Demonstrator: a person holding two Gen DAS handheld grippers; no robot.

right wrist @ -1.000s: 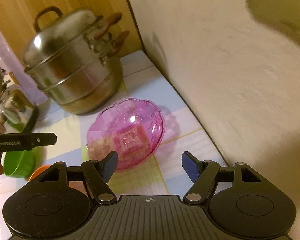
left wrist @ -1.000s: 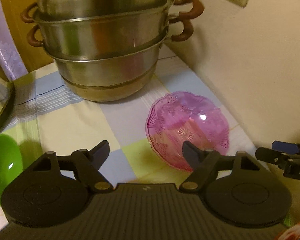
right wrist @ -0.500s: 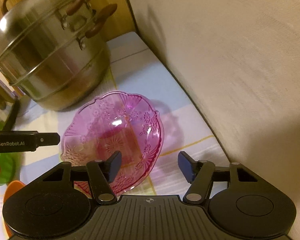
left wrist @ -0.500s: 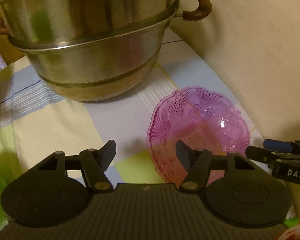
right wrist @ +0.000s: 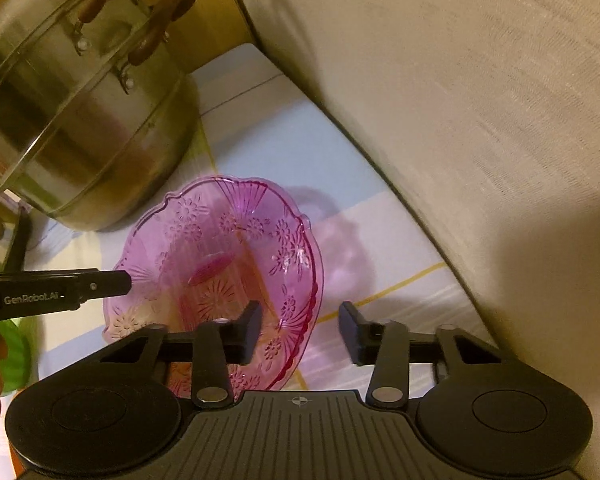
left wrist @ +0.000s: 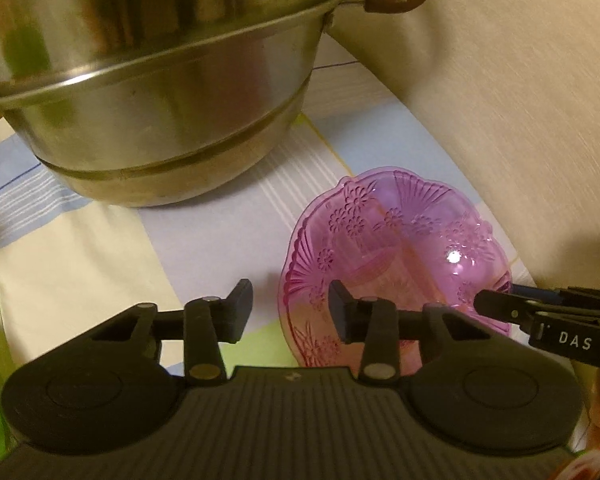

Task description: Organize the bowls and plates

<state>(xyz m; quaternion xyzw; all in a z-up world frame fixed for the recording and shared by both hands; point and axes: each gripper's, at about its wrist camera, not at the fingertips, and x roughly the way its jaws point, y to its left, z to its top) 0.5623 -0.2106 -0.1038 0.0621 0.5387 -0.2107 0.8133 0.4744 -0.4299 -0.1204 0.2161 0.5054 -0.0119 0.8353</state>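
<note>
A pink glass bowl (left wrist: pixel 396 256) with pressed flower patterns is seen on the checked cloth (left wrist: pixel 100 264) that covers the desk, close to the beige wall (left wrist: pixel 520 100) and just in front of a large steel steamer pot (left wrist: pixel 148 92).

In the left wrist view, the left gripper (left wrist: pixel 290 308) is held with its jaws partly spread, nothing between them but the bowl's left rim: the right finger is placed over the bowl's inside, the left finger outside over the cloth. Whether the rim is touched cannot be told.

In the right wrist view, the right gripper (right wrist: pixel 300 330) is likewise held with its jaws partly spread around the bowl's right rim (right wrist: pixel 312 280), the left finger inside the bowl and the right finger outside above the cloth. Contact cannot be judged here either.

Each gripper's tip is caught in the other's view at the opposite side of the bowl. A green object (right wrist: pixel 18 356) is glimpsed at the far left edge.
</note>
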